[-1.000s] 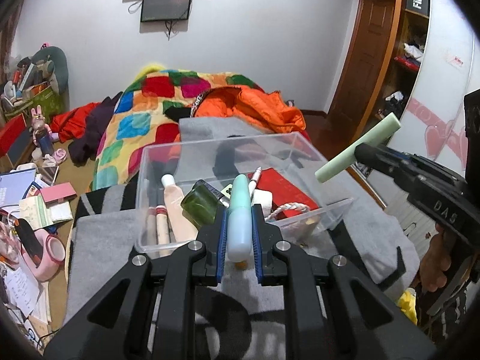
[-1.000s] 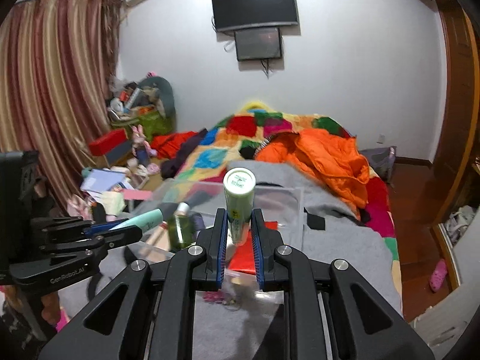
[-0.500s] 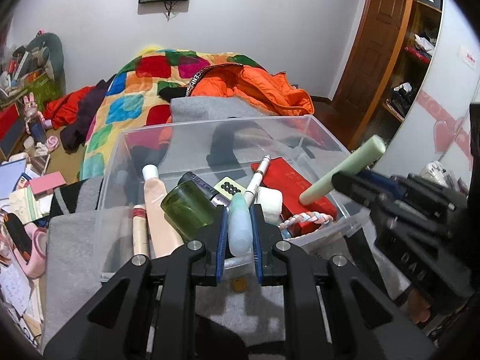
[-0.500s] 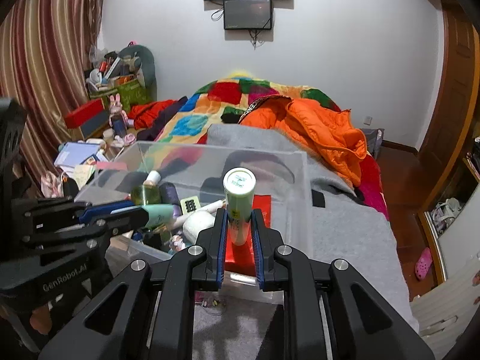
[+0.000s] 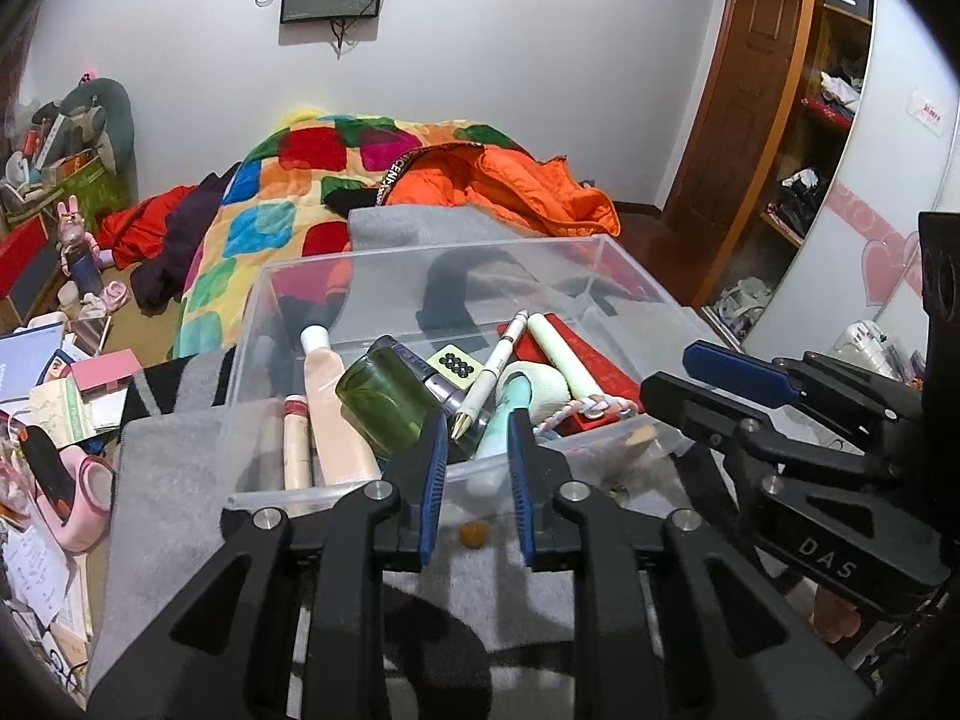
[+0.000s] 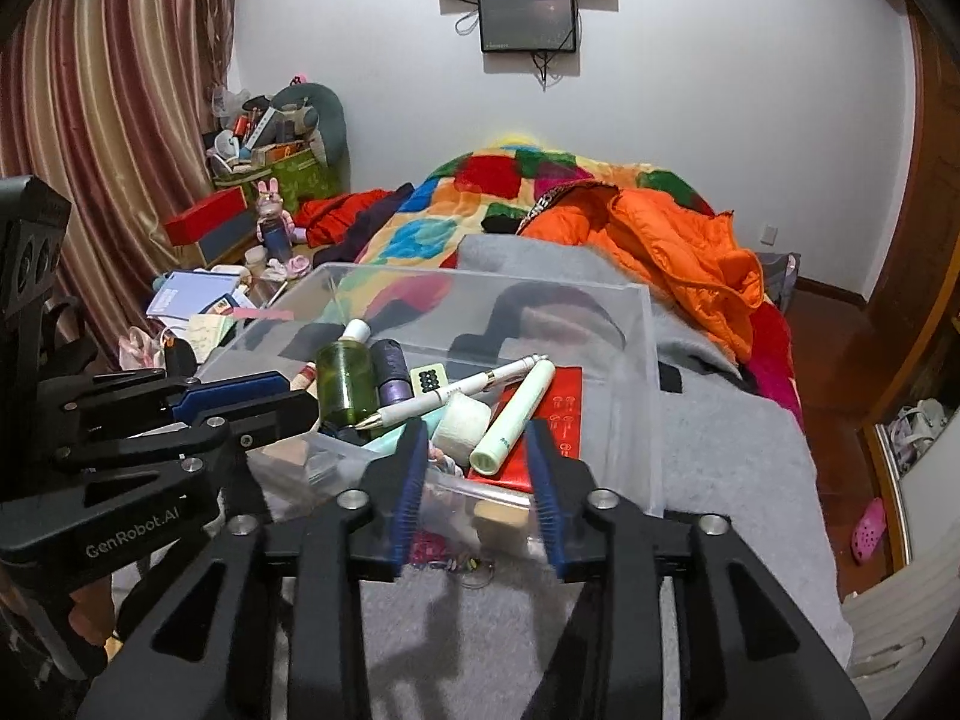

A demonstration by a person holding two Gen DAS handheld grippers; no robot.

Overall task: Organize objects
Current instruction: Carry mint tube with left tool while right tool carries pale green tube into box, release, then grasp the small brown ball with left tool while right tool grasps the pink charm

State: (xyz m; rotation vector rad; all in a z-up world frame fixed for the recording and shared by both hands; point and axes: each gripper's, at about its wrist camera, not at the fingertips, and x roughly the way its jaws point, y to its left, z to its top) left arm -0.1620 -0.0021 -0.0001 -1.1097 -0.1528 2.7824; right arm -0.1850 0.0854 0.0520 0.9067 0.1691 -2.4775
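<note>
One clear plastic bin (image 5: 612, 252) on the grey blanket (image 5: 180, 480) of the bed, crowded inside. Counted there: one green glass bottle (image 5: 387, 405), one purple tube (image 6: 390, 381), one white pen (image 5: 489, 375), one pale green tube (image 6: 516, 414) across one red box (image 6: 564, 414), one mint tube (image 5: 510, 405) at the near wall, one white roll (image 6: 462, 423), one peach bottle (image 5: 330, 414); perhaps two slim sticks at the left, hard to separate. Left claw (image 5: 477, 441) just opened to a narrow gap, pads clear of the mint tube, holding nothing. Right claw (image 6: 477, 477) likewise just opened, somewhat wider, empty, pale green tube released ahead of it. Both tilted downward at the bin's near edge.
</note>
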